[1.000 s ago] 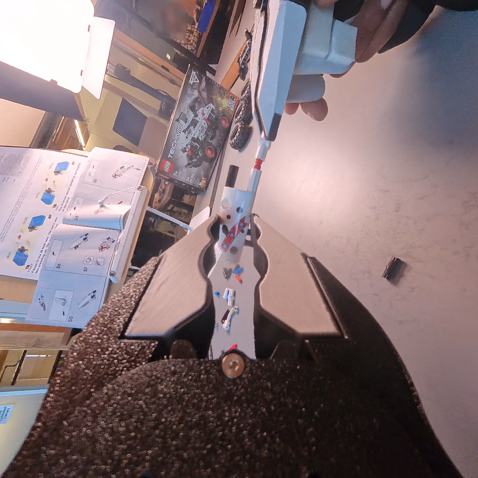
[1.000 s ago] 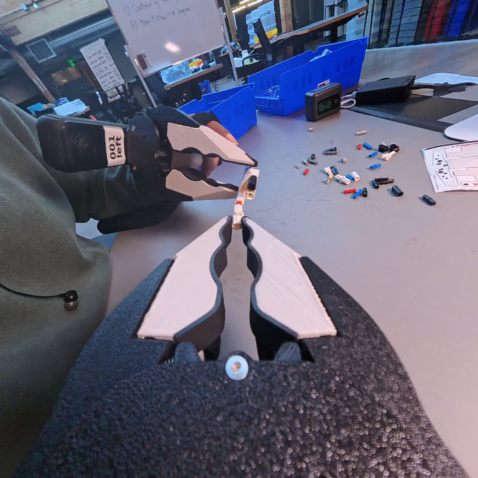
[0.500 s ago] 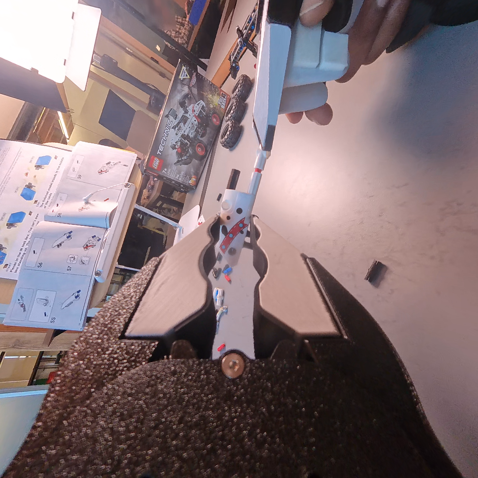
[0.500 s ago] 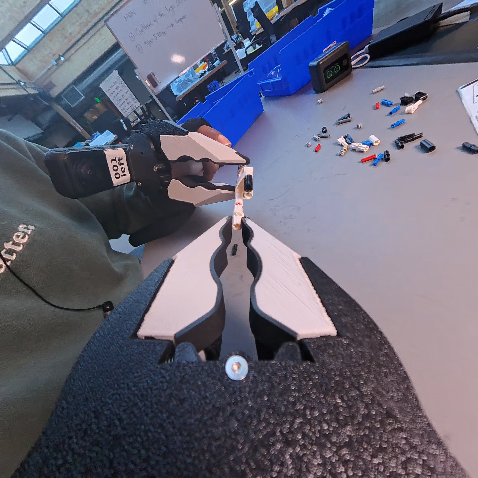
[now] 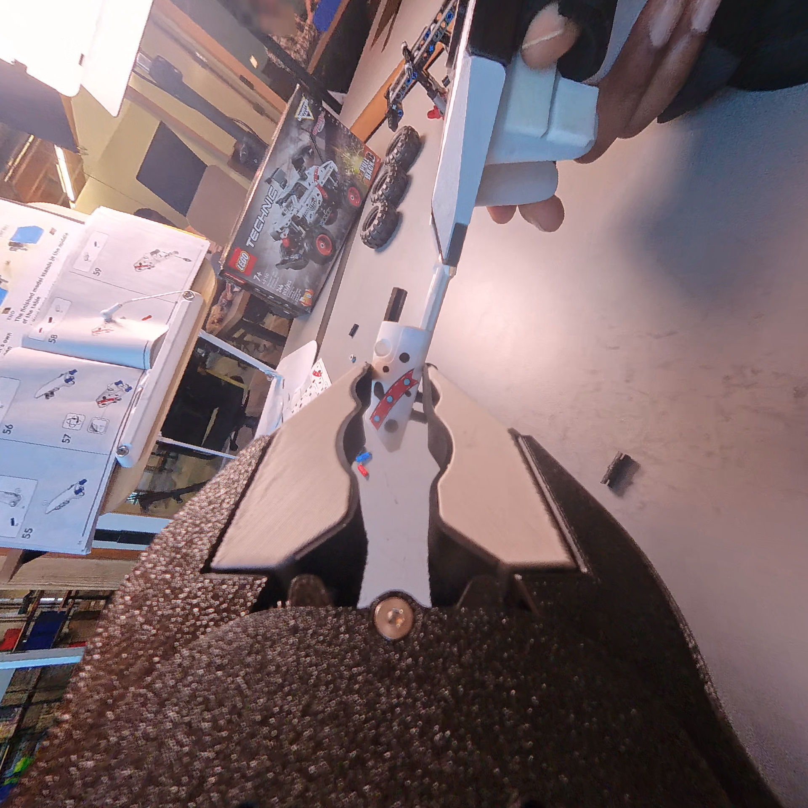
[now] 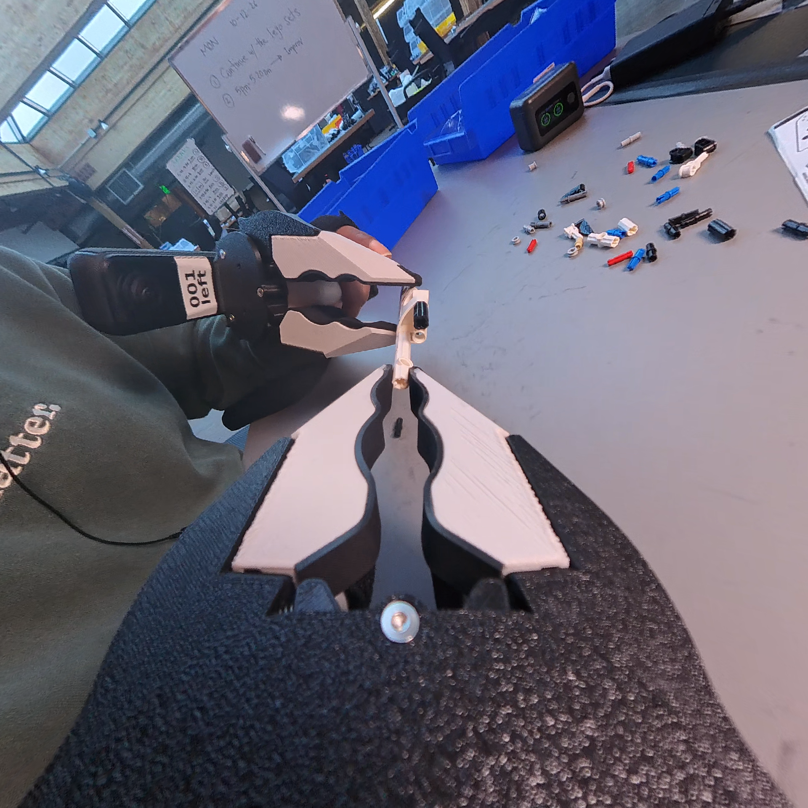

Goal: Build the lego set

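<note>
- My left gripper (image 5: 395,376) is clamped on the white panel (image 5: 393,393), the one with the red sticker stripe, jaws nearly closed with only the panel's width between them.
- My right gripper (image 6: 398,371) pinches the far end of the thin white beam (image 6: 404,350) that sticks out of that panel, jaws almost together on it.
- So both tools hold one small sub-assembly in the air above the table (image 6: 612,393), each at its own end.
- What has changed over the last second: the red band that showed on the beam is gone from view, so I'd guess the beam has slid further into the panel, or turned. The whole thing has also tipped a bit with both hands.
- A black pin (image 6: 420,311) sits in the panel near the left jaws.
- Meaning for the build: this joint looks about seated; next is probably checking the booklet (image 5: 87,393).
- Further out: loose parts (image 6: 612,236) well off to the right, tyres (image 5: 389,188) and box (image 5: 297,218) at the back, one stray black piece (image 5: 620,472) near me.
</note>
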The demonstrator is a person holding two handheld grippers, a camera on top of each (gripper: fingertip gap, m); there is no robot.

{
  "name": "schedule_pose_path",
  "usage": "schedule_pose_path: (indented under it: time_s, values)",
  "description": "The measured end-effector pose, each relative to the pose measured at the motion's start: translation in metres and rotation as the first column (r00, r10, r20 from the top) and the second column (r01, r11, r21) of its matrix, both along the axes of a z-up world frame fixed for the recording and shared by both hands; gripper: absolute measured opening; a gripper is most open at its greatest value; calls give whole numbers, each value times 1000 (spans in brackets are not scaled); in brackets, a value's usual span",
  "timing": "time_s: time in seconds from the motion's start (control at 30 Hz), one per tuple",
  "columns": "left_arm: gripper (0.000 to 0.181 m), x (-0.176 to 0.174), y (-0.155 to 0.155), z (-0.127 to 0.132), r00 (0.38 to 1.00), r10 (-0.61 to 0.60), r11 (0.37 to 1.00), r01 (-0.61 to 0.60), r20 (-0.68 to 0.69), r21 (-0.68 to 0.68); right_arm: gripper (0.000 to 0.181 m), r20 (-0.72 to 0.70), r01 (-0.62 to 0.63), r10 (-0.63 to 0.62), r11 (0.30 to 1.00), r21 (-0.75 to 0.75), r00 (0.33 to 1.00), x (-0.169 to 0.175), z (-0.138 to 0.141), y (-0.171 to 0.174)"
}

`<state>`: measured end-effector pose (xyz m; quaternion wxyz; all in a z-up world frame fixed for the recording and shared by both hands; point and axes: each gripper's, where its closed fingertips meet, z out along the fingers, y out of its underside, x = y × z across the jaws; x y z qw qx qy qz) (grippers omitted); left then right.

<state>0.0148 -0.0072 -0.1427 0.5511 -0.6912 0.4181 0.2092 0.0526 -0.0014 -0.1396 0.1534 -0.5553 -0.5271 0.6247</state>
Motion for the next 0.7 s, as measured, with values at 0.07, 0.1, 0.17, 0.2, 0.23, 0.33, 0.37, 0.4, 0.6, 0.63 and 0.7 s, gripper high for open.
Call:
schedule_pose_path:
  time_s: [0.07,0.1,0.17,0.2,0.23,0.33,0.37,0.4,0.6,0.63,0.7]
  values:
    - [22,0,0,2,1000,-8,1000,8,10,5,7,-19,2,-2,1000,-6,1000,0,5,1]
    - [22,-1,0,2,1000,-14,1000,14,18,7,7,-28,0,0,1000,5,1000,0,6,1]
    - [22,-4,0,3,1000,-16,1000,16,10,15,14,-56,15,-10,997,81,998,0,8,2]
    - [22,-7,0,2,1000,-10,1000,9,12,14,15,-71,25,-15,989,143,997,0,8,2]
    - [22,-9,0,2,1000,-9,1000,9,19,9,15,-81,38,-22,976,214,997,0,6,4]
    - [22,-9,-1,-1,1000,-15,1000,15,20,-4,17,-102,55,-20,934,352,995,0,1,1]
    - [22,-7,-1,-1,1000,-19,1000,20,15,-5,17,-110,54,-15,931,361,994,-1,2,-1]
    - [22,-5,-1,-1,1000,-25,1000,25,7,0,17,-113,53,-13,931,360,994,-1,2,-2]
    - [22,3,-4,8,992,-23,995,34,-122,96,9,-125,43,4,928,371,992,0,5,-7]
    - [22,3,-4,10,991,-22,993,36,-130,108,9,-143,50,9,917,397,990,0,7,-8]
    - [22,4,-5,13,992,-24,992,38,-125,117,9,-195,74,21,882,466,981,1,11,-9]
